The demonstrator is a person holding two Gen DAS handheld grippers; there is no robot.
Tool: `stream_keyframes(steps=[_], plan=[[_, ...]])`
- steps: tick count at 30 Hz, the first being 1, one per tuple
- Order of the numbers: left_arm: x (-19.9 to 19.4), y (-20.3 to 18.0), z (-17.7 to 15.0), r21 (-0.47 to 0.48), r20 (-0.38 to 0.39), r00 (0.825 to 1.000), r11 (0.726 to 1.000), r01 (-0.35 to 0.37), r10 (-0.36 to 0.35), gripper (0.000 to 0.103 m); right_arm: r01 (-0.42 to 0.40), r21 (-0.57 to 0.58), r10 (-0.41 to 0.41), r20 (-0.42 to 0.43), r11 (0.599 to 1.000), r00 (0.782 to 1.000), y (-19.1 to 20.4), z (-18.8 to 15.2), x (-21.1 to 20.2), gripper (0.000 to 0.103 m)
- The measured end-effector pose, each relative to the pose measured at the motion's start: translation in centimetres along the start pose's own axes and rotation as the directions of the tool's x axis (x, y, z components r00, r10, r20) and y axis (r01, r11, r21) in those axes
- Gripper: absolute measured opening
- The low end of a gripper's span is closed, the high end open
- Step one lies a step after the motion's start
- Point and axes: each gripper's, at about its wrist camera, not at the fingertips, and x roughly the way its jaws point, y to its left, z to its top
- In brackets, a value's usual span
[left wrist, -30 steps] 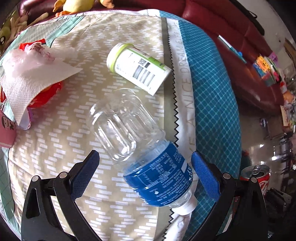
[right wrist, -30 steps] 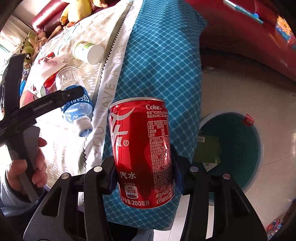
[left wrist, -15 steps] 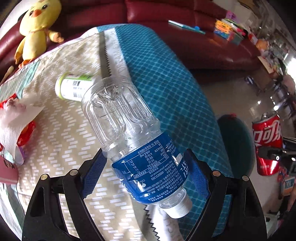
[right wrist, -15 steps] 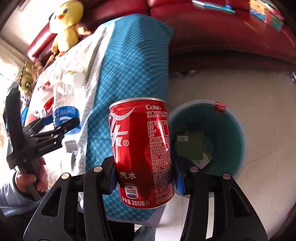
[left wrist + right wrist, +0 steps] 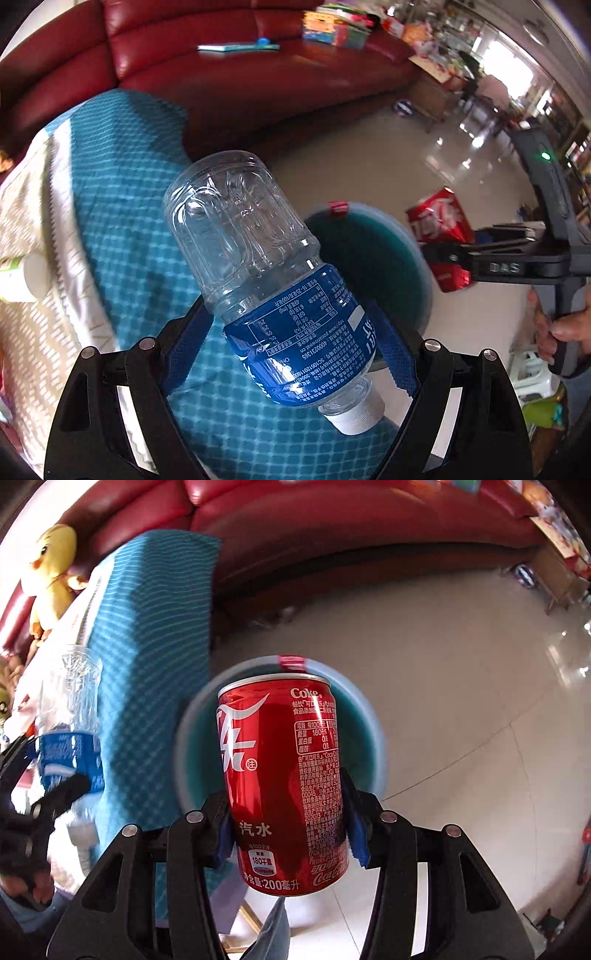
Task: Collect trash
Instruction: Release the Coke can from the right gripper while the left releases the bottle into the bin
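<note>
- Left gripper (image 5: 291,341): black frame, blue textured pads, fingers clamped on the blue label band of a clear plastic bottle (image 5: 266,280). Bottle empty, ribbed, tilted, white cap toward the camera, base pointing away. Both pads partly hidden behind the label.
- Right gripper (image 5: 288,821): fingers either side of a red cola can (image 5: 280,786), upright, smooth metal, white print. Jaws are opening; can sits between the blue pads, right pad looks slightly off the can wall, left contact hard to make out.
- Bin (image 5: 373,738): round, teal inside with a pale rim, on the floor, directly behind and below the can in the right wrist view; its inside is mostly hidden by the can and motion-blurred. In the left wrist view the bin (image 5: 391,258) sits just right of the bottle, partly covered by it.
- Counter (image 5: 122,206): draped in teal checked cloth with a beige zigzag panel on the left, edges cut off by the fisheye. White-capped container (image 5: 26,275) lies at the far left, mostly out of frame.
- Red leather sofa (image 5: 258,81) at the far side, tiled glossy floor (image 5: 461,701) to the right.
- Yellow plush duck (image 5: 53,572) at the far left, blurred.
- A hand (image 5: 561,332) grips the right tool's handle, partly cut off.
</note>
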Motion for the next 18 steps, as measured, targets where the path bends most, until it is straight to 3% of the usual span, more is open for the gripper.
stream_keyframes(steps=[2,8,18], plan=[[0.9,-0.9,0.4,0.019,-0.012,1.0,1.0,0.021,-0.021,0.085,0.005,0.016,-0.005,-0.002,1.0,1.0,-0.6,0.3,0.8,0.06],[3.1,-2.2,0.6,0.041,-0.046,0.998,0.998,0.049,-0.048,0.085,0.002,0.022,-0.002,-0.006,1.0,1.0,-1.2,0.5,1.5,0.061],[5.1,-3.3,0.5,0.07,-0.084,0.995,0.995,0.065,-0.06,0.085,-0.005,0.039,0.006,-0.015,0.999,1.0,-1.7,-0.2,0.6,0.073]])
